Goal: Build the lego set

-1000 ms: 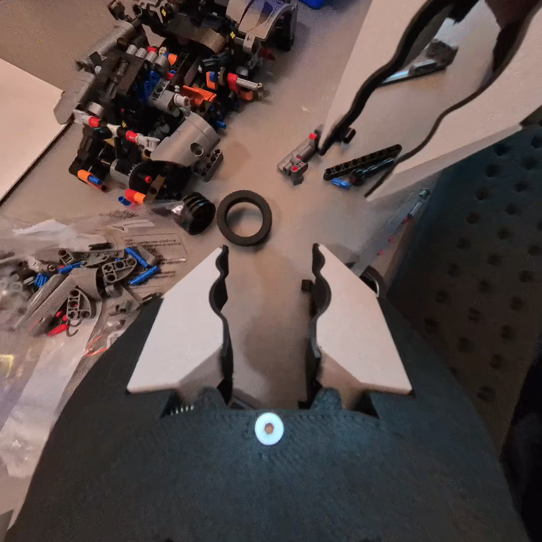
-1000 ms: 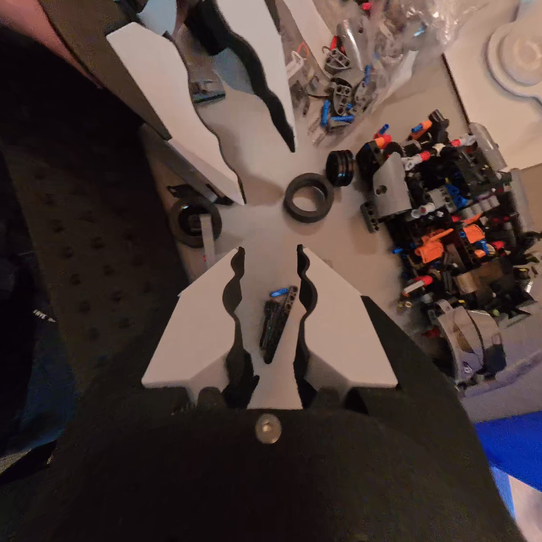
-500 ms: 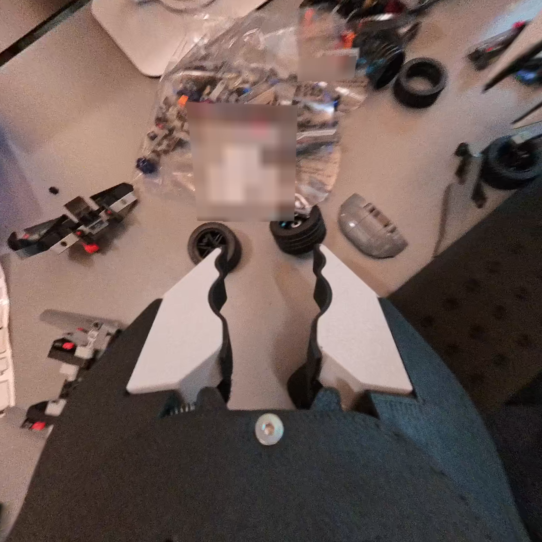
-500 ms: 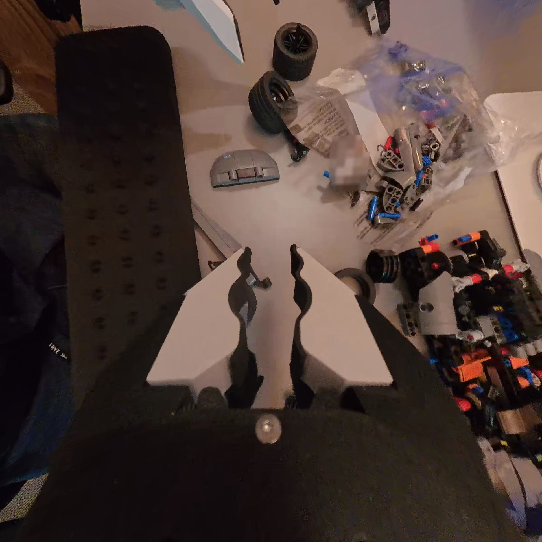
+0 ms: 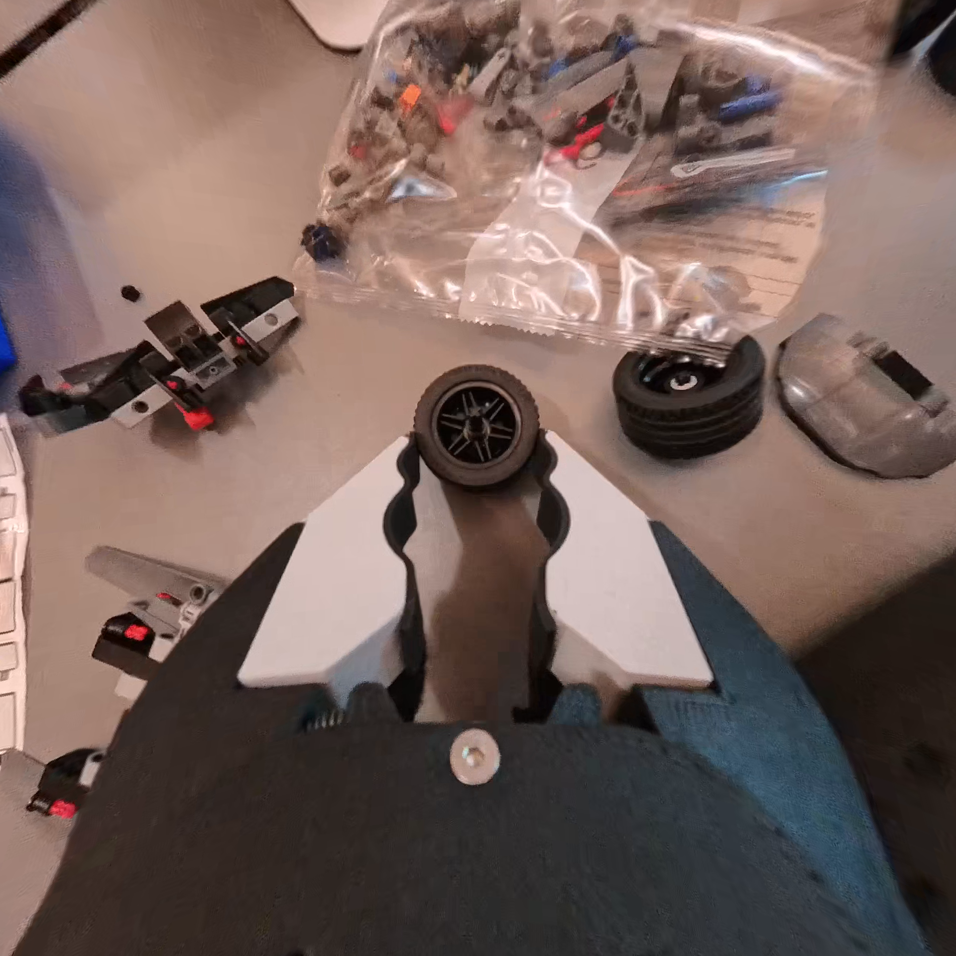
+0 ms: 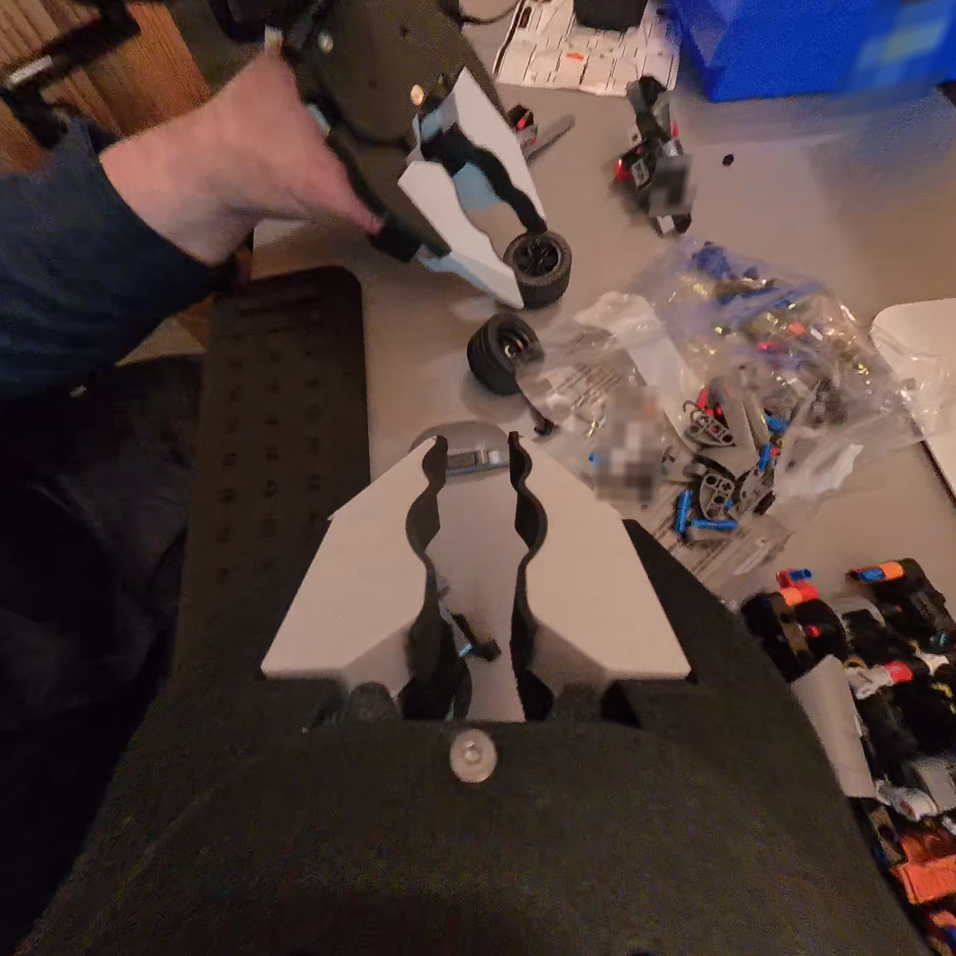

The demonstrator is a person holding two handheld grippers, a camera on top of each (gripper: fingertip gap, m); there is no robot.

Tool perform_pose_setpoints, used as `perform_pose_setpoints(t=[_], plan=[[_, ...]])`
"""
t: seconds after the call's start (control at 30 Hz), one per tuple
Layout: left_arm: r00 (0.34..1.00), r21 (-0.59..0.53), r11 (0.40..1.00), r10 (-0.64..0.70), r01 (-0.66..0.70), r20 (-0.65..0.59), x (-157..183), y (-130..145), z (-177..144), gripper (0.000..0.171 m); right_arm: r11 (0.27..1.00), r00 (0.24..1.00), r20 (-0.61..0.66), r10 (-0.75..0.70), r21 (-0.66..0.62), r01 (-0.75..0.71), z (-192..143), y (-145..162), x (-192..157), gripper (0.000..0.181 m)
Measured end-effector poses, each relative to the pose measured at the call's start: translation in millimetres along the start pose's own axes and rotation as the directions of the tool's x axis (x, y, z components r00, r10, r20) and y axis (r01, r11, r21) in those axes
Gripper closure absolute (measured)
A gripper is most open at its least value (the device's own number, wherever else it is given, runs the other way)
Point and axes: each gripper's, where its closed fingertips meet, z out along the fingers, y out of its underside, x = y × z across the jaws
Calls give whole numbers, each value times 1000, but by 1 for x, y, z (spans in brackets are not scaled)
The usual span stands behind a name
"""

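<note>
My left gripper (image 5: 477,439) is shut on a small black wheel (image 5: 477,427) with a spoked rim, gripped by its tyre at the fingertips, just on the grey table (image 5: 362,491). The right wrist view shows the same grasp at the top: the left gripper (image 6: 530,264) clasps the wheel (image 6: 540,269). My right gripper (image 6: 477,439) is open, with nothing between its fingertips. It hovers over a grey curved panel (image 6: 465,432) near the table's edge. A small black and blue piece (image 6: 473,644) shows low between its fingers. The part-built car model (image 6: 879,672) lies at the right.
A wider black wheel (image 5: 688,398) and the grey panel (image 5: 859,398) lie right of the held wheel. A clear bag of parts (image 5: 569,155) lies behind. Small sub-assemblies (image 5: 165,357) sit left. A dark perforated mat (image 6: 279,439) borders the table. A blue box (image 6: 802,46) stands far back.
My left gripper swung away from the car model to the wheels and closed on the small wheel. My right gripper moved along the table edge and its jaws narrowed.
</note>
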Motion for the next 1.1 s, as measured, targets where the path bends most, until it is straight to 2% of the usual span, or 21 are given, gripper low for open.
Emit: perform_pose_setpoints(t=[0.07, 0.1, 0.17, 0.23, 0.3, 0.37, 0.43, 0.5, 0.53, 0.63, 0.67, 0.73, 0.77, 0.83, 0.9, 0.93, 1.03, 1.07, 1.1], plan=[[999, 113, 992, 51, -52, 9, 10, -13, -13, 129, 998, 999, 20, 39, 45, -40, 6, -17, 1, 157], [996, 204, 975, 83, -85, 20, 16, -24, -23, 129, 996, 997, 36, 67, 64, -69, 9, -24, 2, 155], [993, 392, 916, 109, -86, -37, 40, -48, -47, 130, 983, 987, 83, 137, 113, -146, 18, -39, 4, 148], [985, 483, 862, 169, -156, 16, 53, -62, -66, 129, 962, 962, 184, 200, 150, -228, 25, -49, -2, 144], [980, 536, 827, 198, -169, 4, 68, -72, -78, 129, 946, 937, 268, 225, 171, -276, 28, -56, -8, 137], [975, 603, 796, 174, -58, -136, 87, -84, -88, 129, 929, 904, 377, 204, 217, -300, 22, -67, -21, 133], [938, 667, 728, 97, 161, -332, 95, -98, -104, 130, 918, 900, 419, 120, 298, -261, 6, -80, -29, 129], [787, 637, 644, 86, 424, -611, 103, -108, -125, 130, 922, 921, 389, -26, 366, -128, -12, -85, -38, 132], [690, 579, 631, 95, 516, -718, 106, -108, -132, 130, 925, 935, 342, -92, 378, -47, -18, -85, -39, 133], [355, 362, 657, 151, 662, -923, 121, -104, -149, 130, 915, 950, 168, -265, 354, 192, -25, -87, -39, 134], [298, 320, 674, 152, 666, -942, 127, -103, -149, 130, 903, 933, 147, -329, 339, 265, -26, -86, -45, 134], [252, 296, 666, 165, 685, -954, 131, -105, -152, 130, 883, 894, 131, -427, 272, 382, -21, -78, -55, 141], [203, 267, 678, 174, 685, -964, 134, -105, -155, 130, 877, 883, 128, -452, 244, 414, -18, -74, -55, 141], [145, 231, 700, 181, 675, -973, 139, -104, -156, 130, 859, 862, 147, -485, 264, 438, -18, -73, -61, 149], [44, 167, 710, 188, 685, -981, 139, -103, -162, 130, 860, 867, 154, -473, 295, 417, -20, -74, -62, 158], [27, 146, 717, 174, 681, -984, 140, -103, -159, 129, 879, 882, 170, -440, 283, 384, -20, -72, -59, 158], [116, 176, 665, 134, 726, -984, 128, -110, -151, 124, 906, 906, 208, -369, 299, 300, -23, -70, -52, 160], [174, 201, 670, 108, 715, -979, 128, -110, -145, 123, 918, 920, 193, -340, 279, 280, -20, -68, -46, 160], [268, 258, 651, 87, 714, -960, 122, -111, -140, 121, 935, 936, 185, -300, 253, 250, -17, -66, -40, 160]])
